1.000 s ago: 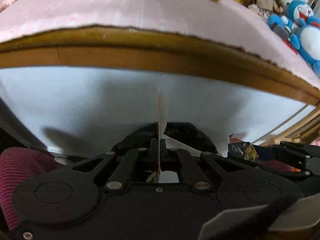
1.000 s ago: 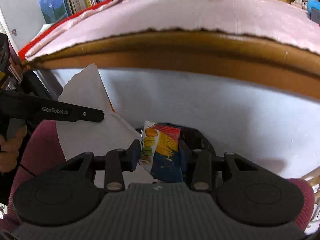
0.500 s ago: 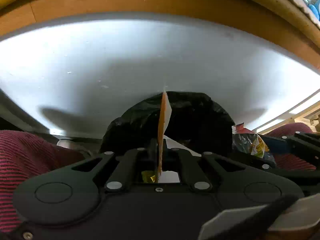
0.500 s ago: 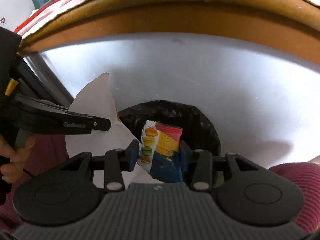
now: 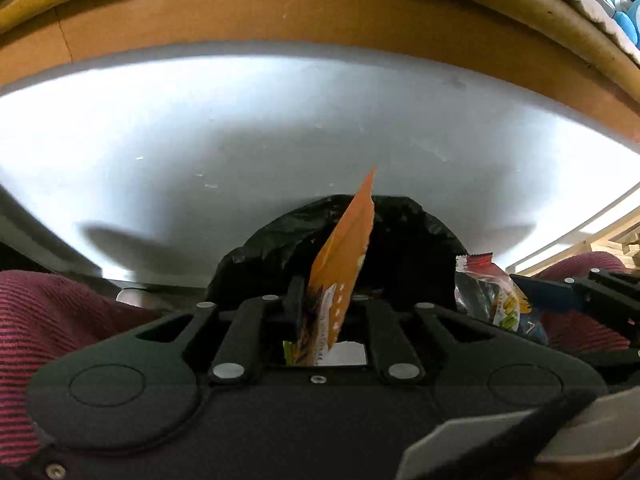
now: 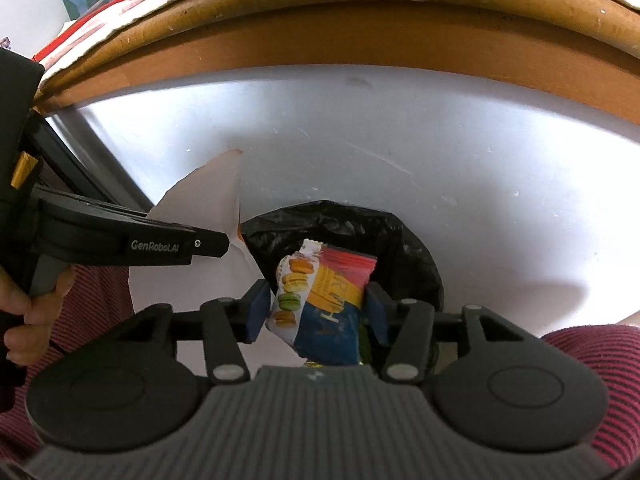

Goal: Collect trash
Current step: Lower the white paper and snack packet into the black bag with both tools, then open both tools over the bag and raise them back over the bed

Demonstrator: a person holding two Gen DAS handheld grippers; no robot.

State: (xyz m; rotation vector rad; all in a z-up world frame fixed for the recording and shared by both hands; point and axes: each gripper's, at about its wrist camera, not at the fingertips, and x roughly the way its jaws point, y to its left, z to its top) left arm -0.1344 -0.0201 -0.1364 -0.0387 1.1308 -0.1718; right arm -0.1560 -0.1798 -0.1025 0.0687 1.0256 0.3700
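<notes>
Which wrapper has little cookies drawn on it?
The macaron wrapper between the right gripper's opening jaws, red, yellow and blue. The other, in the left gripper, is plain orange with a white back.

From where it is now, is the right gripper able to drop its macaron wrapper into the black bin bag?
Probably yes. The right gripper hangs above the black bin bag, its jaws opening around the macaron wrapper. Nothing lies between wrapper and bag; the left gripper's orange wrapper stays off to one side.
</notes>
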